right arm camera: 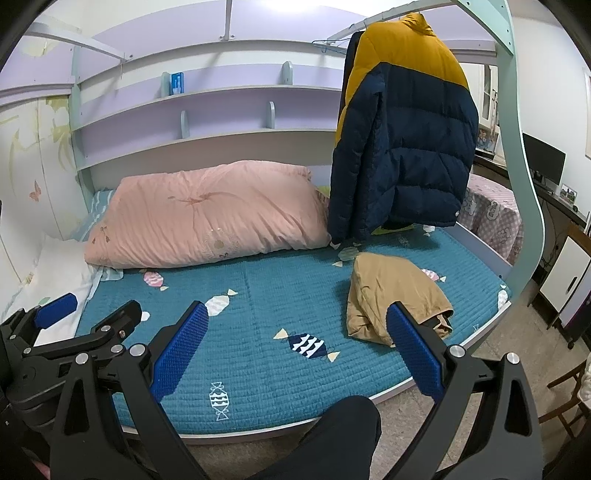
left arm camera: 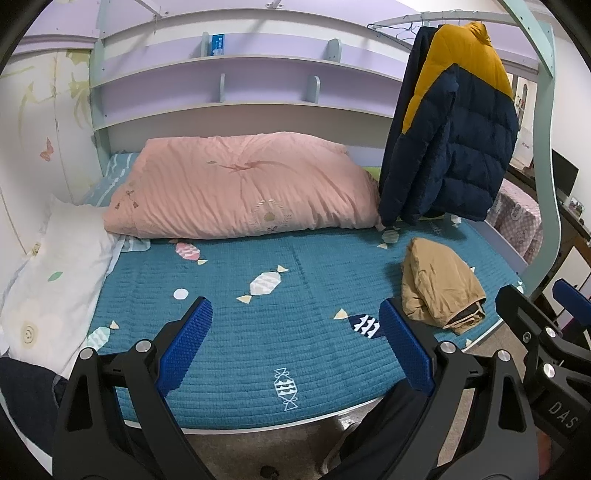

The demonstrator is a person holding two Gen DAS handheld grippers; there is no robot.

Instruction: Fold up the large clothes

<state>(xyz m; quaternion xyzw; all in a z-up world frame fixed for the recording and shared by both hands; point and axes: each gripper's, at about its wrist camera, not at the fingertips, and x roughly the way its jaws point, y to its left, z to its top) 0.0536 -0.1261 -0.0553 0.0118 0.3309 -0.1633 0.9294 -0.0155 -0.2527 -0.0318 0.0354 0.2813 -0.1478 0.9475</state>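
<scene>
Left gripper (left arm camera: 295,345): jaws spread wide, holding nothing, above the near edge of the bed.
Right gripper (right arm camera: 299,350): jaws also apart and empty, just beside the left one.
Puffer jacket (left arm camera: 458,122): navy and mustard, hanging from the rail (left arm camera: 402,20) over the bed's far right corner.
Tan garment (left arm camera: 439,286): bundled on the teal quilt (left arm camera: 236,339), right side.
Pink duvet (left arm camera: 240,184): folded against the far wall.

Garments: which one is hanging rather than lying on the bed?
The navy-and-yellow puffer jacket, hung from the rail at the bed's right end. The tan garment lies bundled on the teal quilt below it. Both grippers are open and empty.
</scene>
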